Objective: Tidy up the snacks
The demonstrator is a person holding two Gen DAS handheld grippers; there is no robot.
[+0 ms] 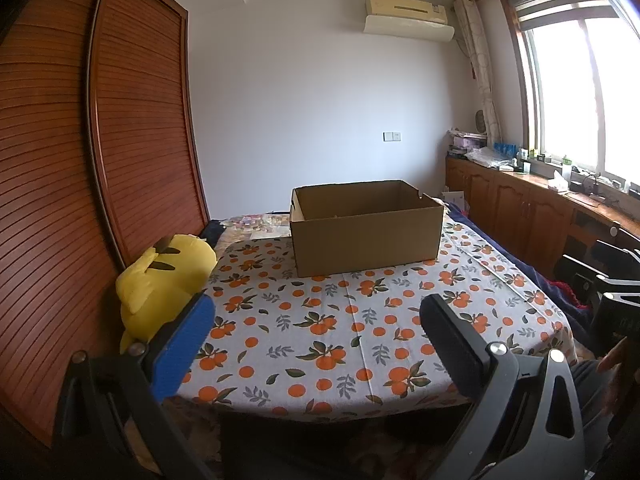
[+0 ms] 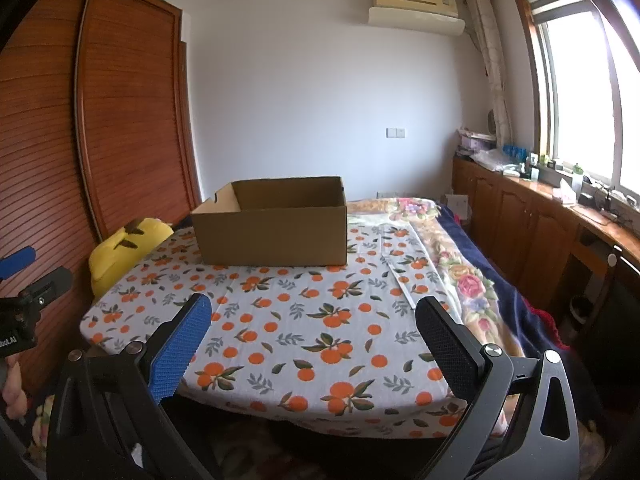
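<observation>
Both the left gripper (image 1: 316, 320) and right gripper (image 2: 312, 320) are held wide apart and empty, aimed at the open cardboard box (image 1: 366, 227) at twelve o'clock, seemingly placed to receive snacks, none visible.

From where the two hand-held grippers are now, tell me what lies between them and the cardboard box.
Nothing visible. Only bare orange-print cloth lies between the open left hand-held gripper, the open right hand-held gripper and the cardboard box. The yellow plush toy sits off to the left, outside either path.
</observation>
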